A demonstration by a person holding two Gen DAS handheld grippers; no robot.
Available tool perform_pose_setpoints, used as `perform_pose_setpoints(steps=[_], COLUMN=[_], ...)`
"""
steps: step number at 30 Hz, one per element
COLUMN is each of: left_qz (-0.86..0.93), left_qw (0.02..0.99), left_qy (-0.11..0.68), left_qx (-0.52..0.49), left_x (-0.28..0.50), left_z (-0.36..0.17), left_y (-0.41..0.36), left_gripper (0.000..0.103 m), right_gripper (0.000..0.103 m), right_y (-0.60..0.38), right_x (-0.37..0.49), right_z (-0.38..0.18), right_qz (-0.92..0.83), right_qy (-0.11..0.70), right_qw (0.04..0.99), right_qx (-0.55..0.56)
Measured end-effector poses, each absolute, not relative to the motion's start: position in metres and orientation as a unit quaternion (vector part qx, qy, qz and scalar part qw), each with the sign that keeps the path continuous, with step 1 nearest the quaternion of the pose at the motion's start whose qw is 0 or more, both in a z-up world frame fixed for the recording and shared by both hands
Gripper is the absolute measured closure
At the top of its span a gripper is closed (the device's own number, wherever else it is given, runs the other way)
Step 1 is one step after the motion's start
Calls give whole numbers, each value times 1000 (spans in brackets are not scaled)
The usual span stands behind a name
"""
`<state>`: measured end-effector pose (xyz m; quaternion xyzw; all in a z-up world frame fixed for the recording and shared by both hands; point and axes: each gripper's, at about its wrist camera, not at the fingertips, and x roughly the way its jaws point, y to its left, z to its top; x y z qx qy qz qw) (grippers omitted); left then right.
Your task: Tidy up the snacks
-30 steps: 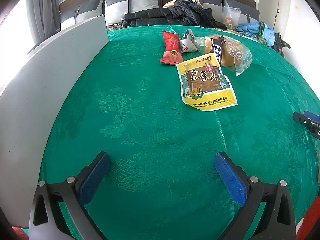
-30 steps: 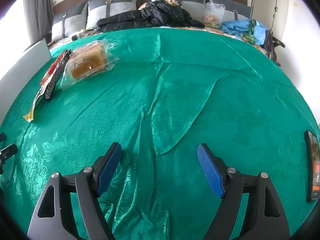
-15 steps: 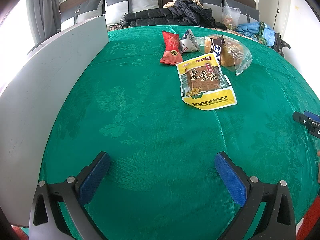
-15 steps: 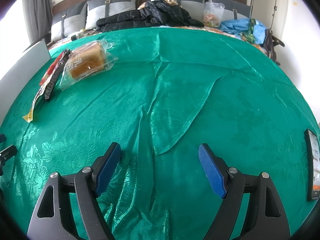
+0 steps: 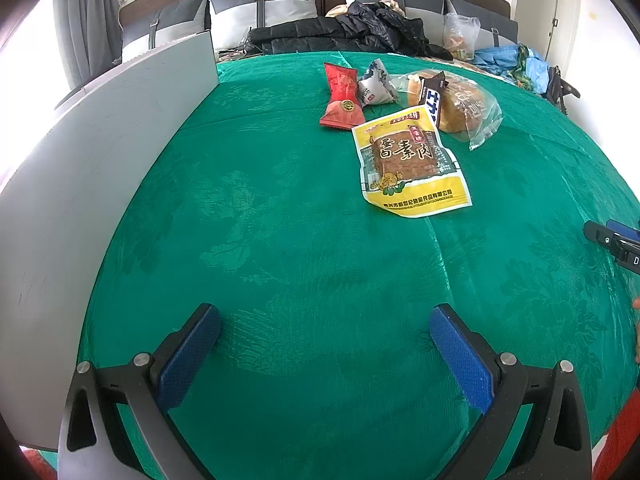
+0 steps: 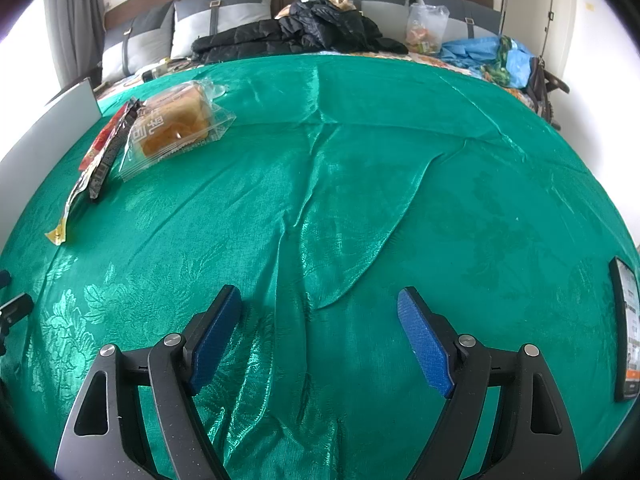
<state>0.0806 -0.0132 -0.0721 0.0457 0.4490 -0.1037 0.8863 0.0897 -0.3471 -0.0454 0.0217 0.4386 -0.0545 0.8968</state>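
Note:
Snacks lie in a cluster on the green cloth at the far middle of the left wrist view: a yellow flat packet (image 5: 412,164), a red packet (image 5: 340,98), a small white packet (image 5: 374,88), a dark chocolate bar (image 5: 434,100) and a clear bag of bread (image 5: 464,106). The bread bag (image 6: 172,128) and the edge-on flat packets (image 6: 100,160) show at the far left of the right wrist view. My left gripper (image 5: 324,340) is open and empty, well short of the snacks. My right gripper (image 6: 320,320) is open and empty over wrinkled cloth.
A grey board (image 5: 92,160) stands along the table's left side. A phone (image 6: 626,328) lies at the right edge. Behind the table are pillows, a black jacket (image 6: 304,32) and bags. The right gripper's tip (image 5: 612,240) shows at the left view's right edge.

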Motion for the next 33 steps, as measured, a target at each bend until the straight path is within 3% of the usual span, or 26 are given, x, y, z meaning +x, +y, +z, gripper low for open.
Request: perform_pose_setpoints(steps=[3,7,14,15,17,19,22,24,26,28,31,33], left_qz=[-108,-198,-156,-143,-132,-114,-111,-92,-82,-84,-80,-78], left_qw=[880,855,852,851,861,867,863,864,864,861,865,869], left_qy=[462,476,499,505,490,483,490,492,494,499,493,488], left_qx=[40,-53,6,7,8,43,46,59,60,56,53,37], left_x=[83,103,181,189,193,184,161,138,115,108,115,121], left_z=[-70,-51,-52,-57,-61,-57,-53,-53,-52,-54,-57,-63], left_y=[-14,-22,-72,-73,-73,-72,-54,-36,-18,-9,4,13], left_gripper=[1,2,2,6,37,59,66,66,52,22,19,7], right_gripper=[19,19,19,19,19,19,19,19,19,19,19,19], right_y=[-347,-347,-347,-347,-347,-347,-347,-347,-347,-347,-347,-347], right_x=[90,90,89,89,89,89,89,89,89,90,89,89], right_z=[-46,-46,-49,-48,-48,-48,-49,-49,-49,-49,-49,-49], right_qz=[-55,-56,-56,-56,-56,-56,-56,-56,-56,-56,-57,-57], right_qy=[439,439,439,439,439,439,439,439,439,439,439,439], right_qw=[897,897,897,897,897,897,897,897,897,897,896,896], right_qx=[22,22,23,23,23,23,24,23,23,23,23,23])
